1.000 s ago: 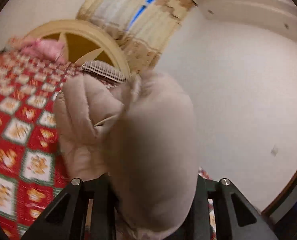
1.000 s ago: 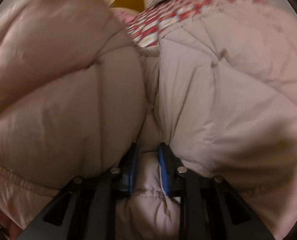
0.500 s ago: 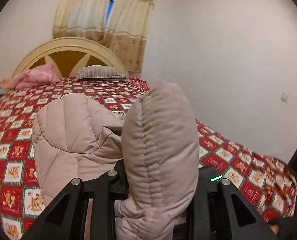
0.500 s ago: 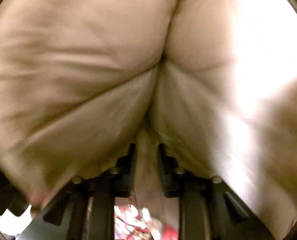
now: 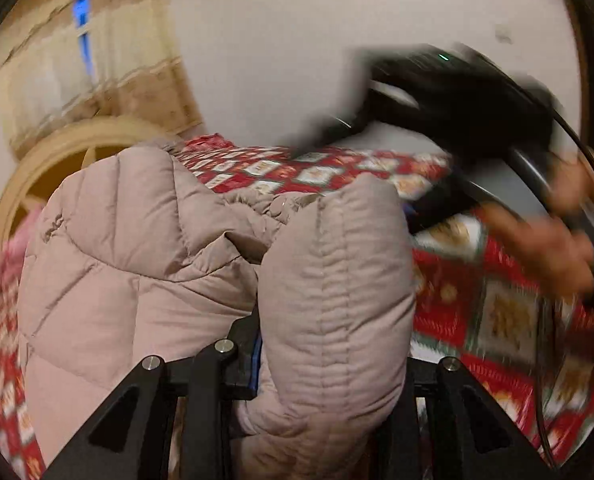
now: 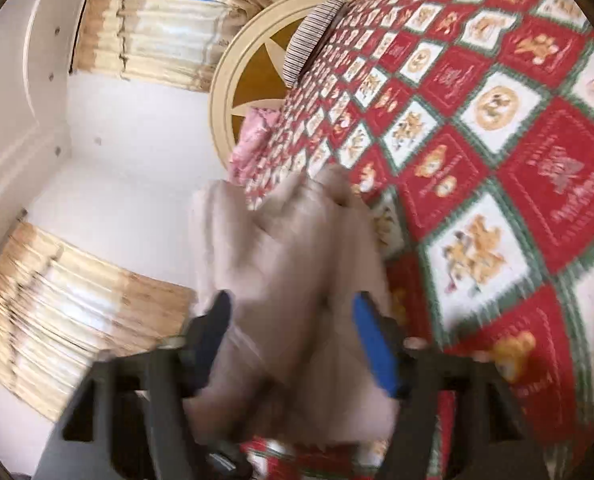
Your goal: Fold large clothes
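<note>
A beige quilted puffer jacket (image 5: 137, 264) lies bunched on the red patterned bedspread (image 5: 477, 320). My left gripper (image 5: 321, 364) is shut on a ribbed fold of the jacket that bulges up between its fingers. In the right wrist view my right gripper (image 6: 293, 332) has its blue-padded fingers (image 6: 373, 344) spread wide, with blurred jacket fabric (image 6: 289, 264) lying loose between them. The right gripper also shows in the left wrist view (image 5: 457, 96) as a dark blur above the bed, with the person's hand (image 5: 545, 240) on it.
The bed has a round cream headboard (image 6: 233, 92), a striped pillow (image 6: 313, 40) and a pink pillow (image 6: 253, 136) at its head. Curtains (image 6: 77, 312) hang on the walls behind. The bedspread (image 6: 497, 140) stretches wide to the right.
My right gripper has opened and pulled back from the jacket, which filled its view before. My left gripper keeps its hold and has tilted.
</note>
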Demonstrator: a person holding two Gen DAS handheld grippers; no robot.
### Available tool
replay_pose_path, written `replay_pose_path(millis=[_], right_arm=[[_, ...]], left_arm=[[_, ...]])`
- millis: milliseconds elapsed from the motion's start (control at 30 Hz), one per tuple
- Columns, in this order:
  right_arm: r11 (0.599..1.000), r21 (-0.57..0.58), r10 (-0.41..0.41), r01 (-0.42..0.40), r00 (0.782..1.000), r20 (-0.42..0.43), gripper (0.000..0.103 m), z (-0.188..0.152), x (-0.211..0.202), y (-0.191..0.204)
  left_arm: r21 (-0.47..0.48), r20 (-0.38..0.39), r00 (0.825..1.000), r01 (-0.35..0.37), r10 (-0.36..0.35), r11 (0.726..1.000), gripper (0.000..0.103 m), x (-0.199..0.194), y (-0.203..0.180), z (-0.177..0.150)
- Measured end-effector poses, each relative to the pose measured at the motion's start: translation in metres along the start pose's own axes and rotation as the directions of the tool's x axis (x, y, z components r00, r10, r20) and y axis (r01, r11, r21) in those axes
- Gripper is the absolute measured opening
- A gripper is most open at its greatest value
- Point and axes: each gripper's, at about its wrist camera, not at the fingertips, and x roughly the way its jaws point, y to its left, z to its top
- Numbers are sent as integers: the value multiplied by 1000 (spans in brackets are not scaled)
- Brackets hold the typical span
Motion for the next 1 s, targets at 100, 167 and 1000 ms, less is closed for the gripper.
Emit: replay_pose_path(millis=[100, 167, 1000], right_arm=[[999, -29, -42, 41, 998, -35, 85, 15, 21, 4], [994, -87, -70, 63, 994, -86, 54, 26, 39, 8], [999, -45, 18, -30, 968, -250, 12, 15, 89, -71]], left_arm=[[-10, 12, 1000, 26, -26, 1000, 30, -6, 2, -11], [-34, 39, 999, 39, -38, 999, 30, -13, 12, -17], [-31, -103, 987, 118, -121, 992, 42, 49, -1, -7]])
